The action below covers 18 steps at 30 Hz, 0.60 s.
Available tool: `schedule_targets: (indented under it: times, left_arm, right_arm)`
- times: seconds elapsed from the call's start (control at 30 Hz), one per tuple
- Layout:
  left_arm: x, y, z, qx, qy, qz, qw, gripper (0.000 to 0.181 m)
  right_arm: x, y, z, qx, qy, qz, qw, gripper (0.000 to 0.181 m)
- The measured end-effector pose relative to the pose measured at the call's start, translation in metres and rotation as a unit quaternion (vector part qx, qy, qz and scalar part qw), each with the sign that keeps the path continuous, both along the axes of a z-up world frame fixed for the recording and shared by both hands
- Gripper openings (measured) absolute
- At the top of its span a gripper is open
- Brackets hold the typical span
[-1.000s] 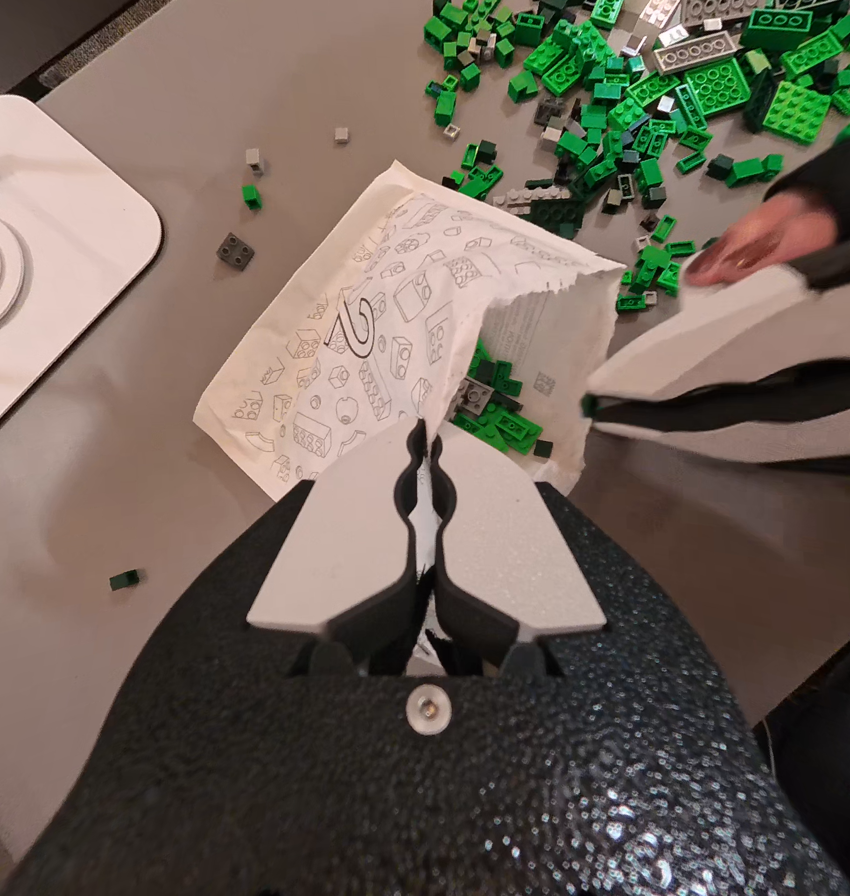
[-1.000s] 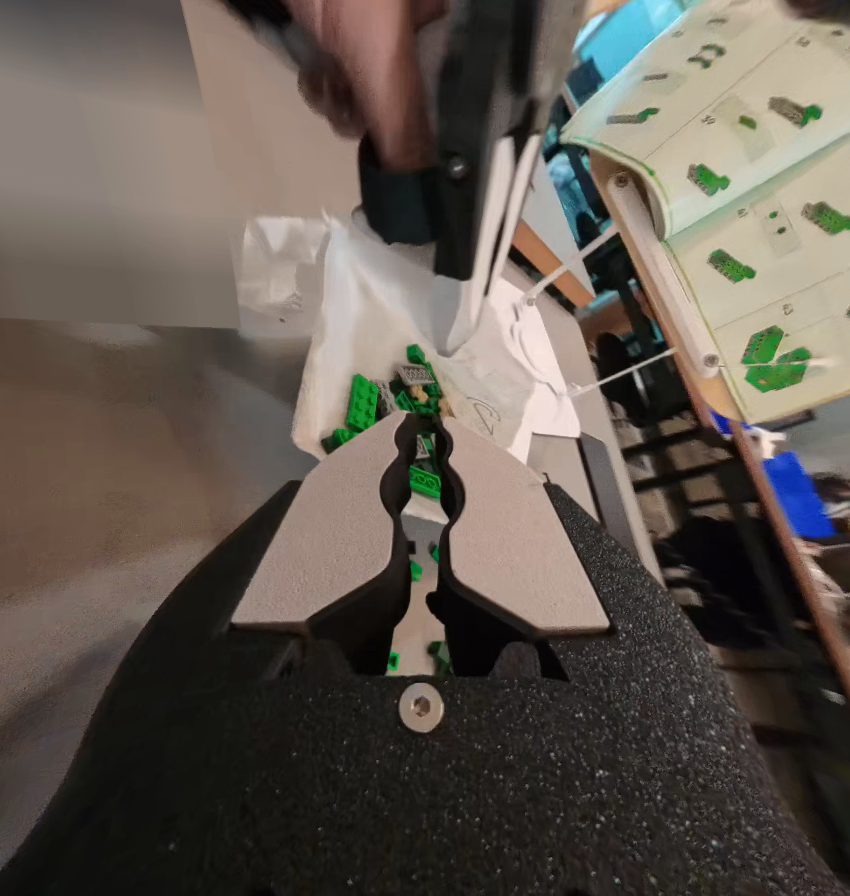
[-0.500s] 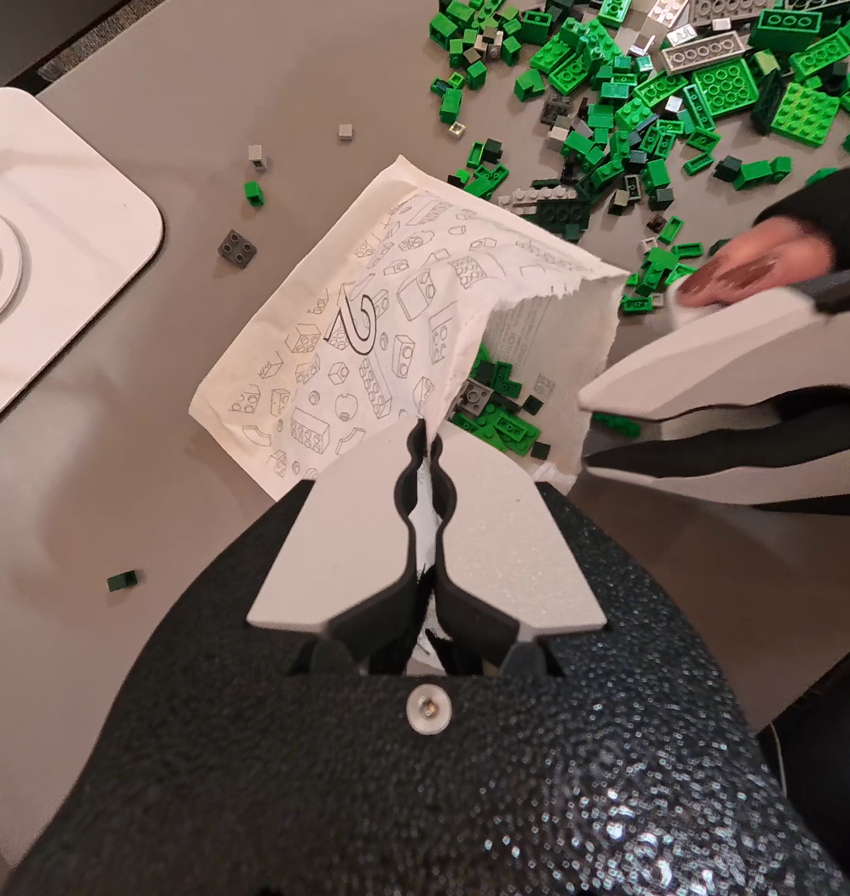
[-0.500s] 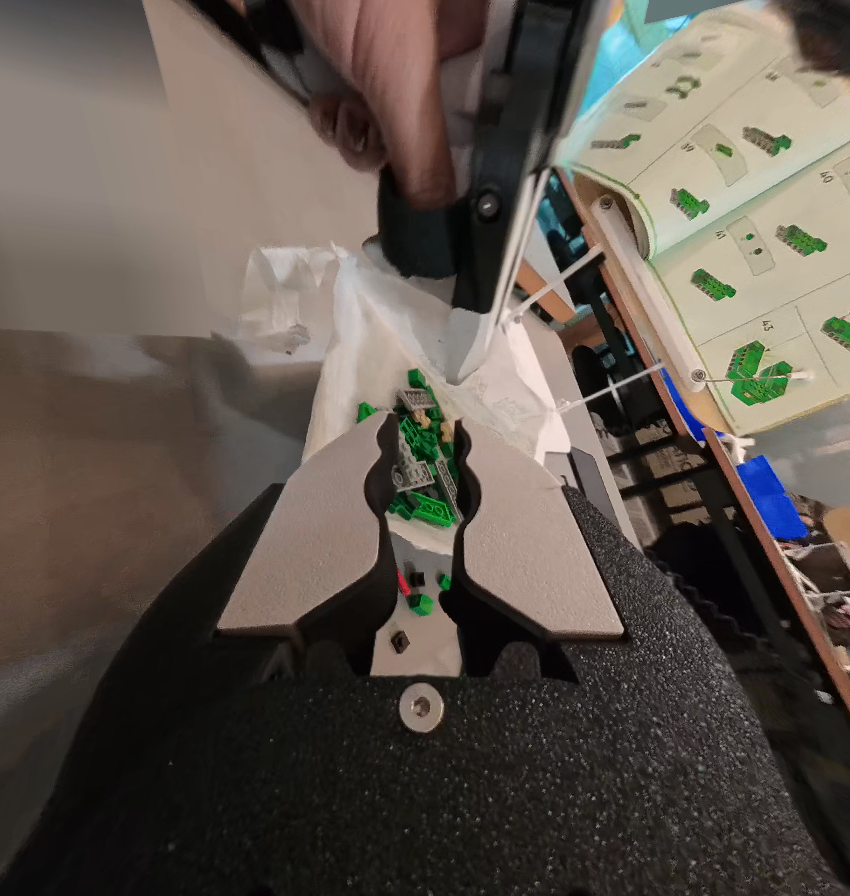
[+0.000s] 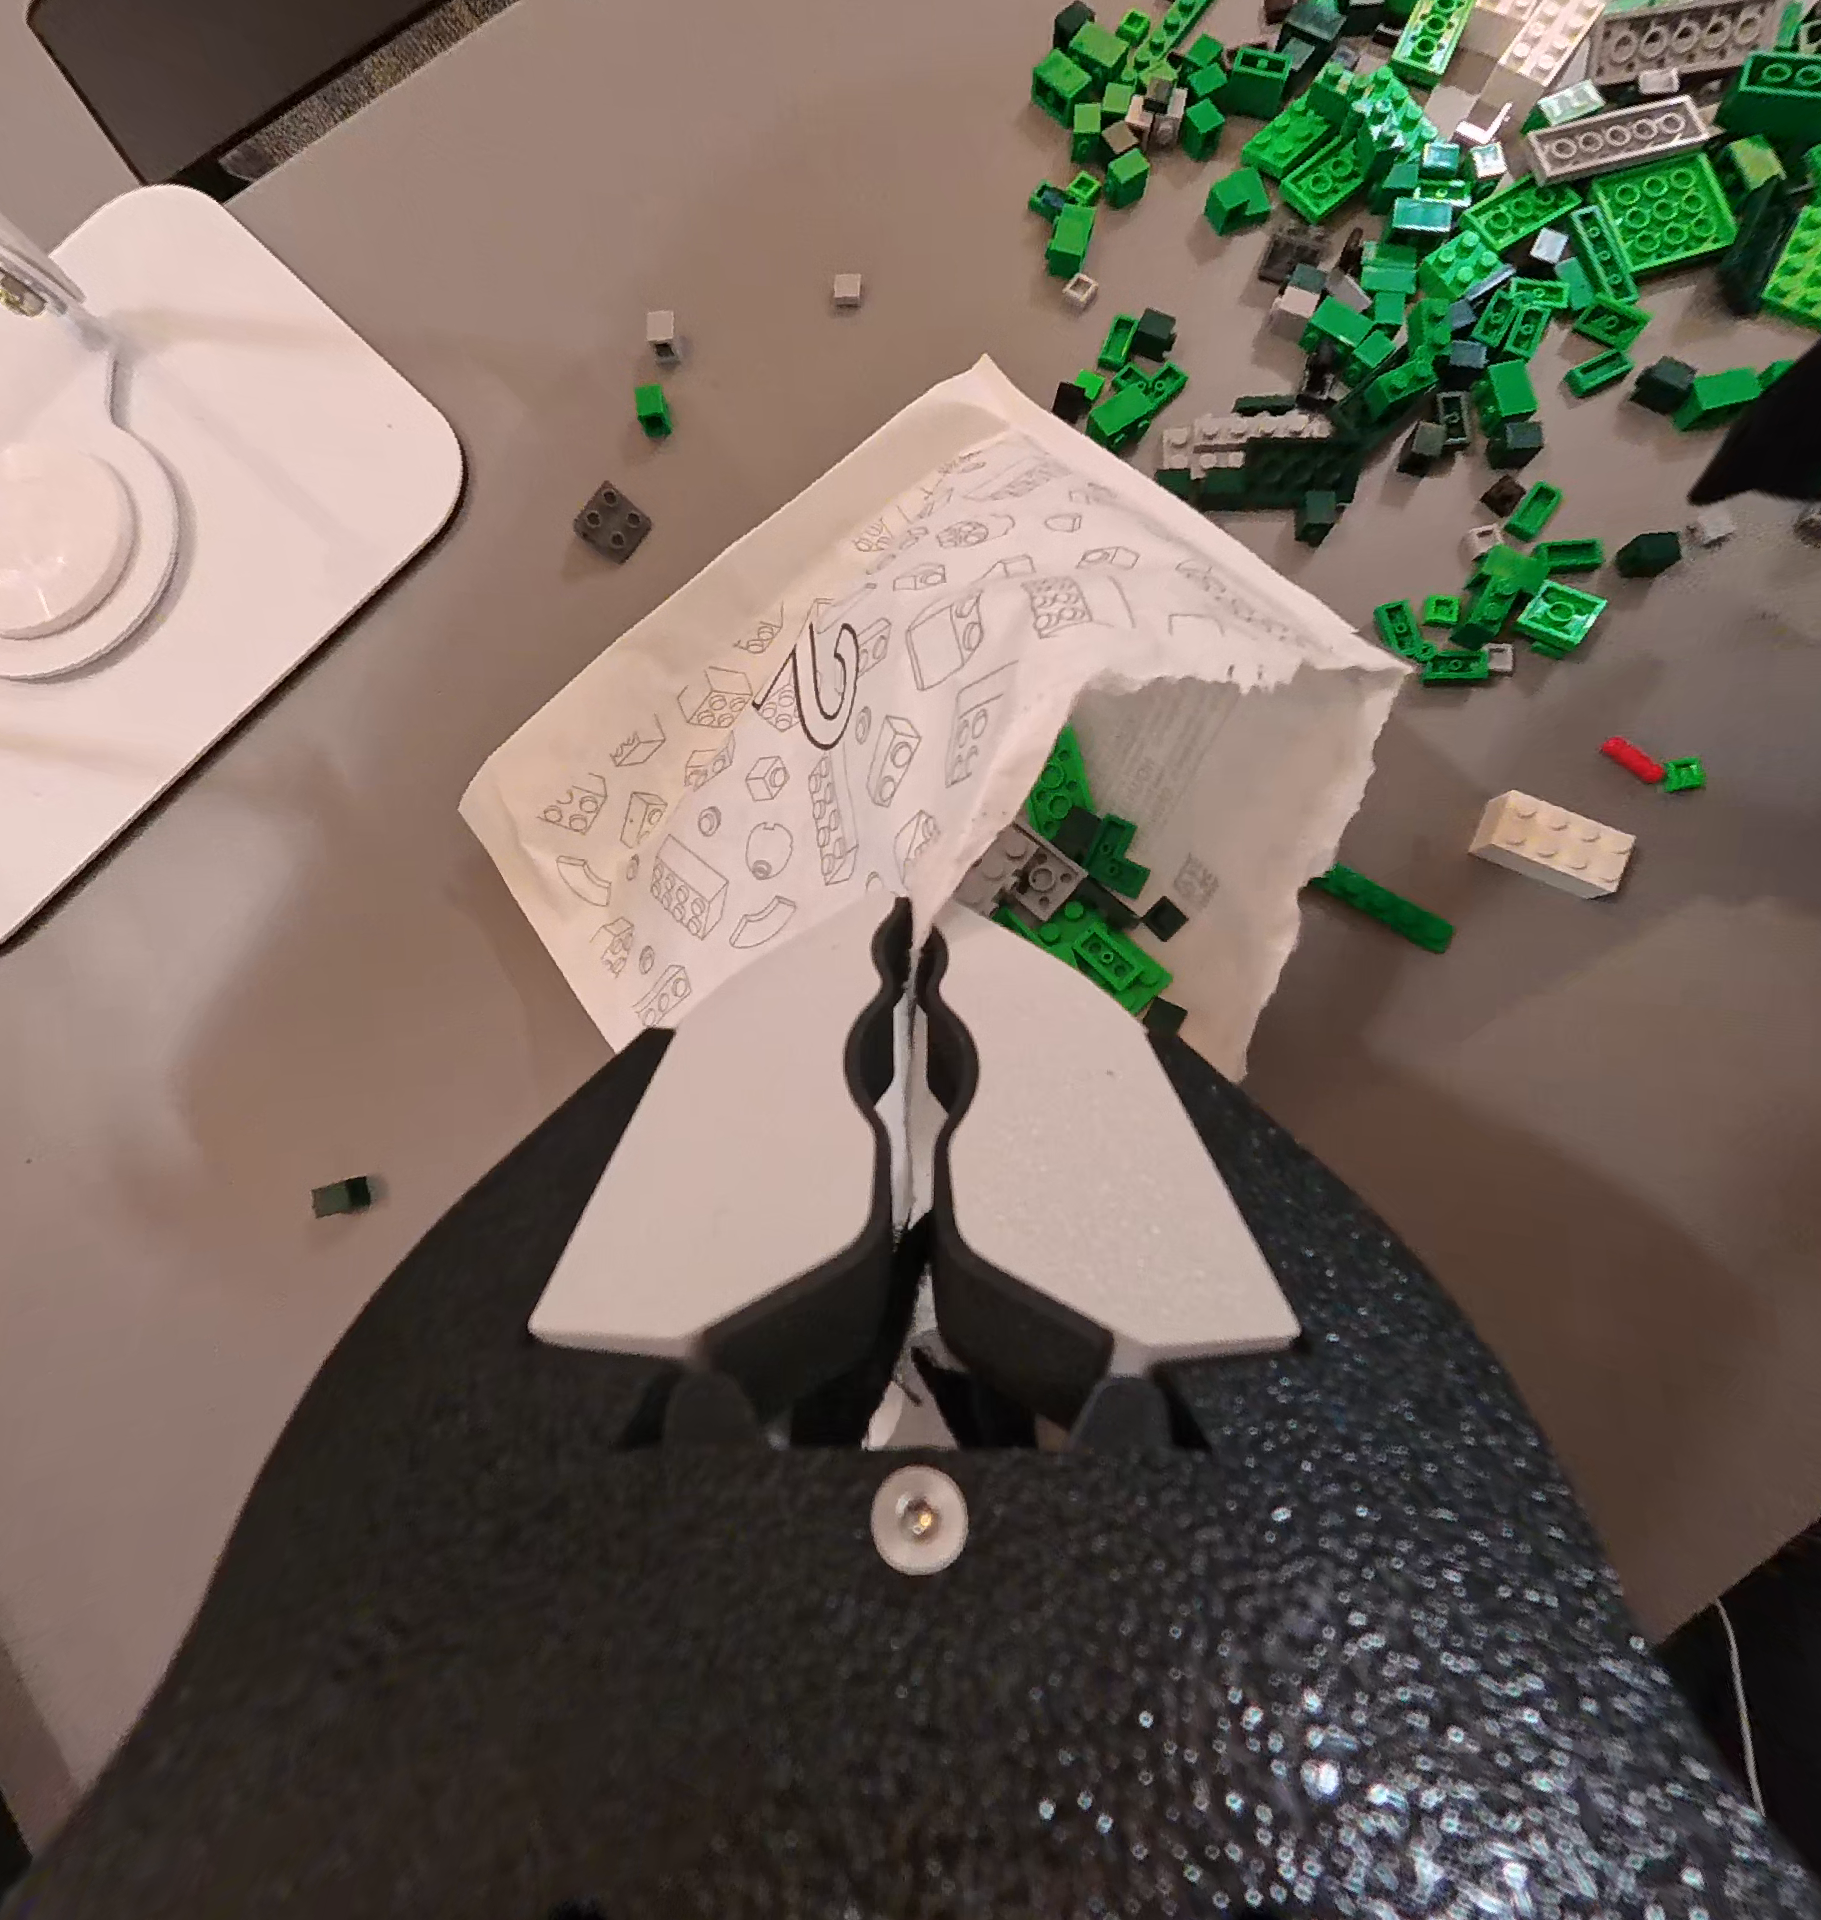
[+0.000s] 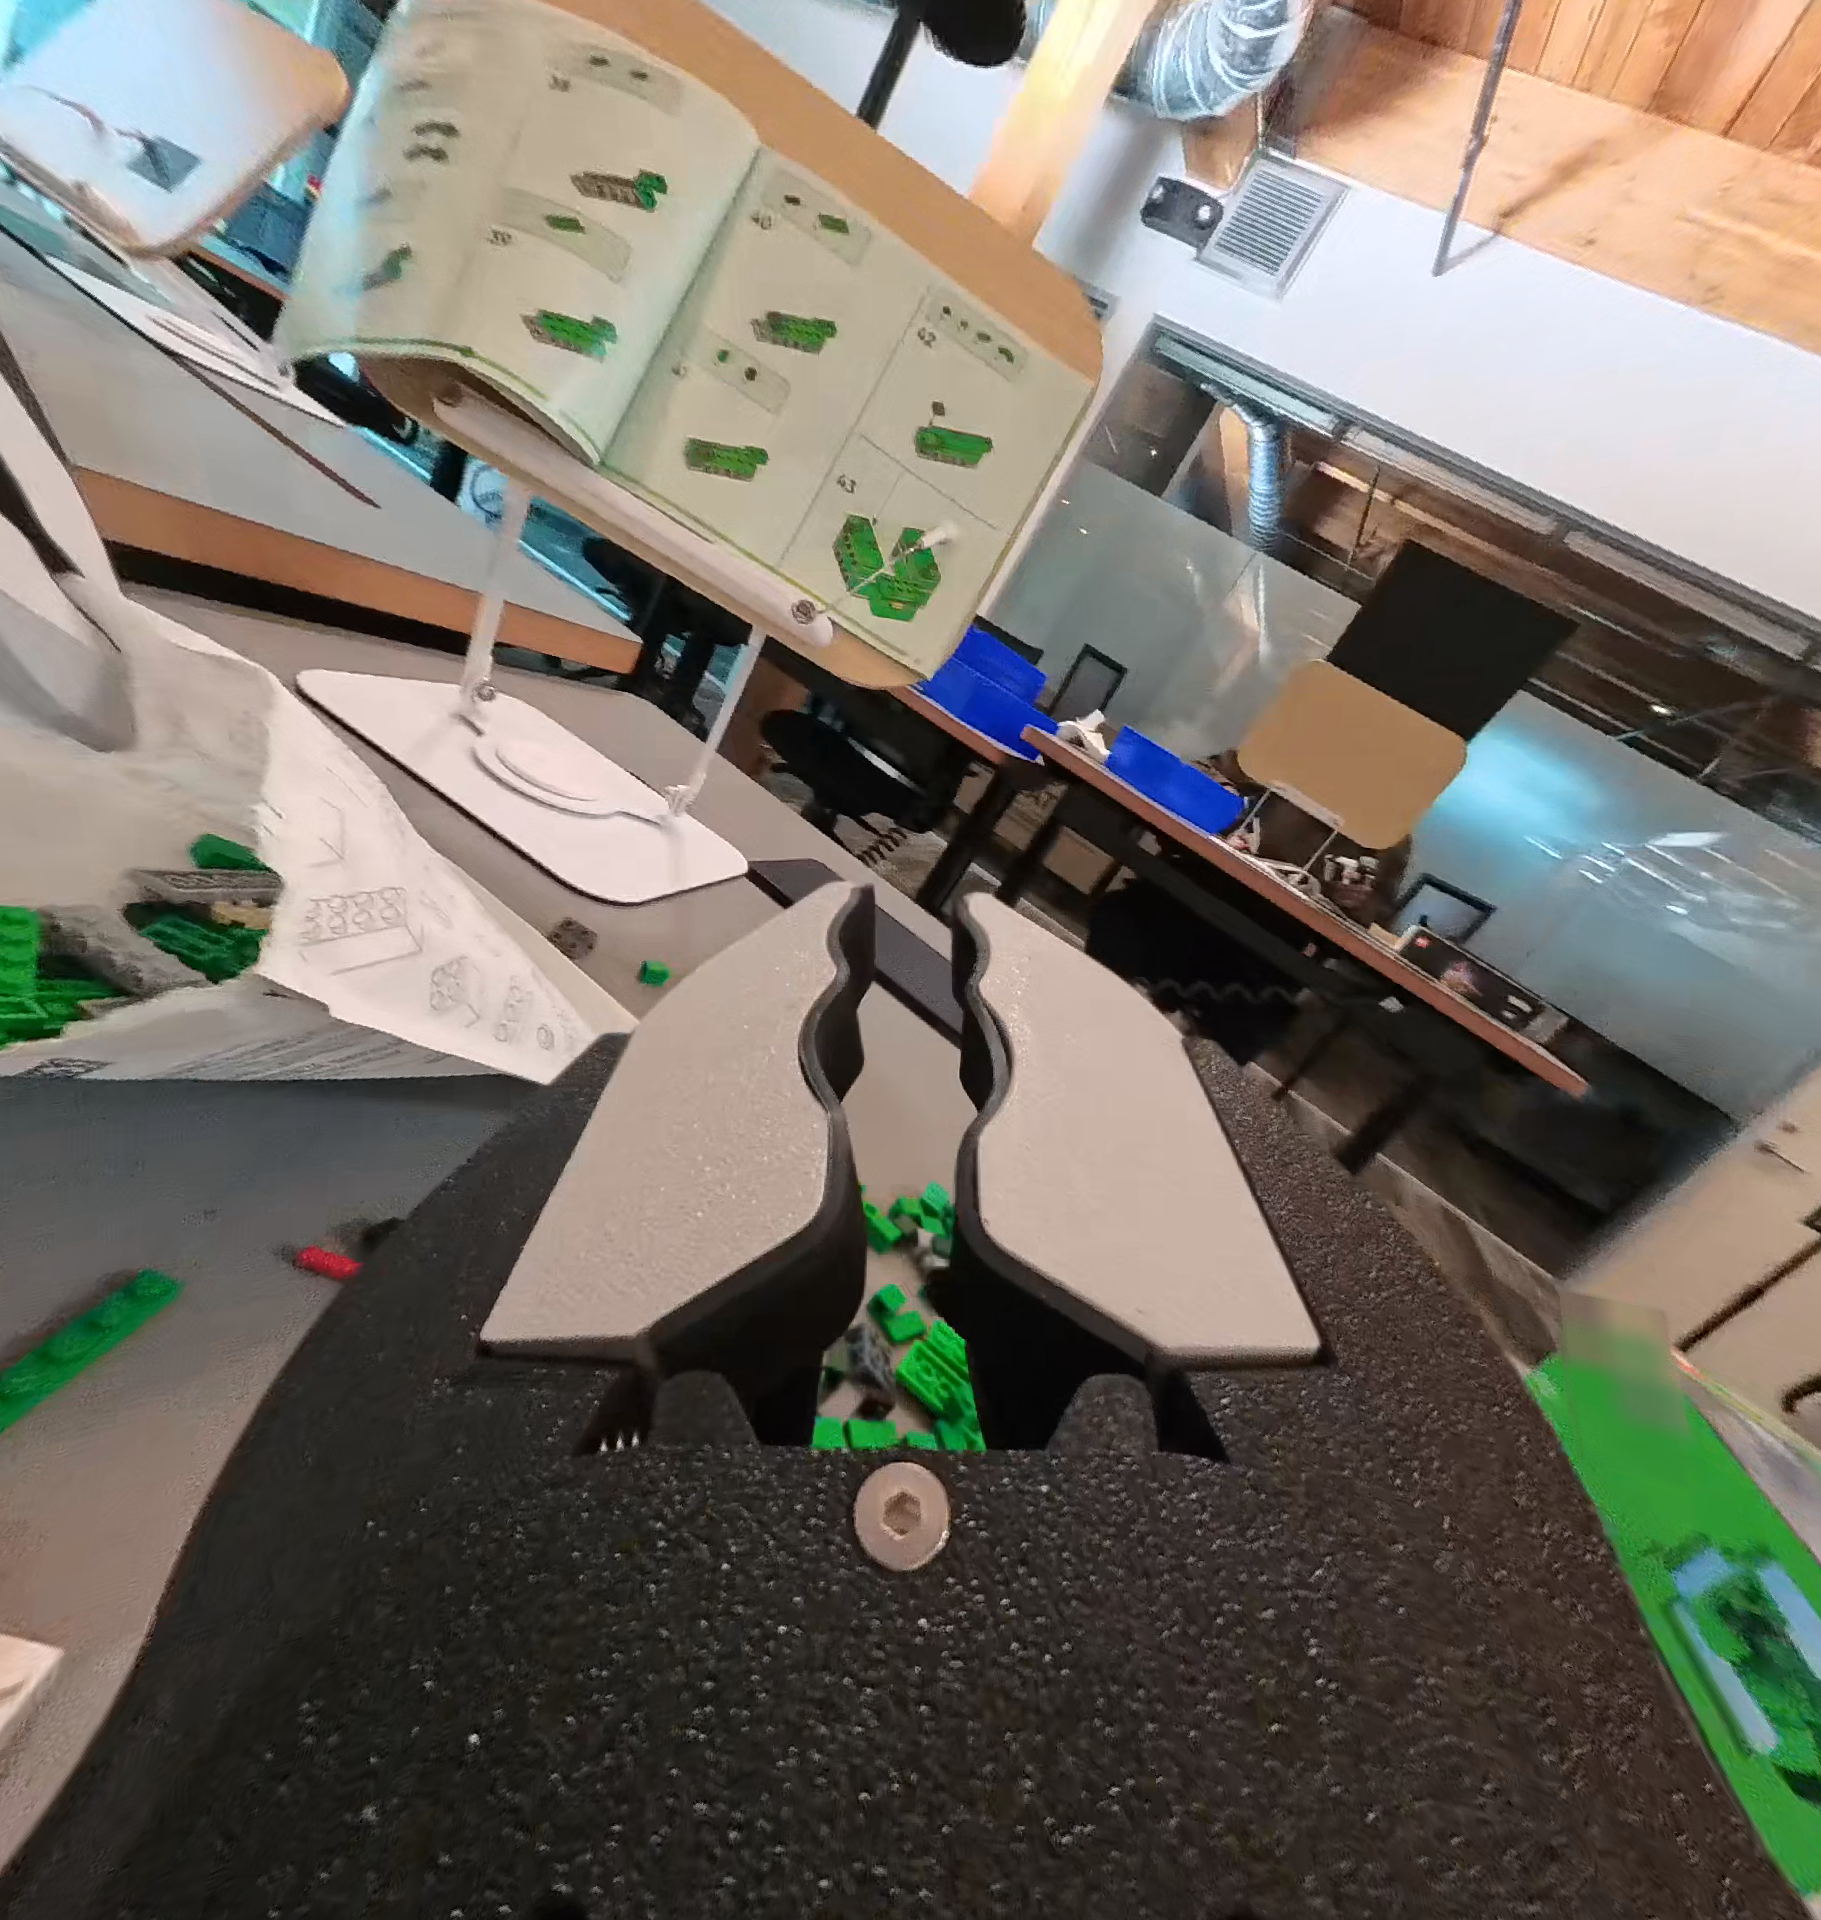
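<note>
My left gripper (image 5: 911,930) is shut on the torn near edge of a white paper bag (image 5: 833,727) printed with brick outlines, and holds its mouth lifted open. Green and grey bricks (image 5: 1072,883) lie inside the mouth. My right gripper (image 6: 911,920) is open and empty, raised above the table to the right of the bag (image 6: 366,935). It points toward an instruction booklet (image 6: 698,343) on a stand. Loose green bricks (image 6: 906,1330) show between its fingers. The left gripper (image 6: 12,582) shows at that view's left edge.
A large pile of green and grey bricks (image 5: 1457,239) lies beyond the bag. A white brick (image 5: 1550,857), a red piece (image 5: 1631,758) and a long green plate (image 5: 1389,914) lie by the bag's mouth. The stand's white base (image 5: 158,540) sits at left. A green box (image 6: 1716,1558) is at right. Left tips to right tips: about 20 centimeters.
My right gripper has pulled back from the bag's mouth, opened wider and swung up toward the booklet; it has left the left wrist view. The left gripper keeps its hold on the bag.
</note>
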<state>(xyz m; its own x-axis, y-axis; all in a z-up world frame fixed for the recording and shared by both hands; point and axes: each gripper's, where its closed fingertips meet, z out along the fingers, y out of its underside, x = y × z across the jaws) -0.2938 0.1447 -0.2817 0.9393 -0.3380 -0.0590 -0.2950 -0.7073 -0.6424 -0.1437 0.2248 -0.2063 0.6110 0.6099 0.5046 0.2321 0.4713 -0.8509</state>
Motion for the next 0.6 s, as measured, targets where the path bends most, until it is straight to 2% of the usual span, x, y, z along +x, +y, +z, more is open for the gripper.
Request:
schedule_targets:
  times: [0.37, 0.6]
  left_arm:
    - [-0.005, 0.001, 0.001, 0.006, 0.008, 0.008, 1.000, 0.000]
    - [-0.040, 0.007, 0.013, 0.045, 0.067, 0.084, 0.993, 0.000]
  right_arm:
    - [-0.005, -0.002, -0.006, -0.003, -0.025, 0.008, 1.000, 0.009]
    - [-0.001, 0.005, -0.031, -0.165, -0.030, 0.086, 0.982, 0.004]
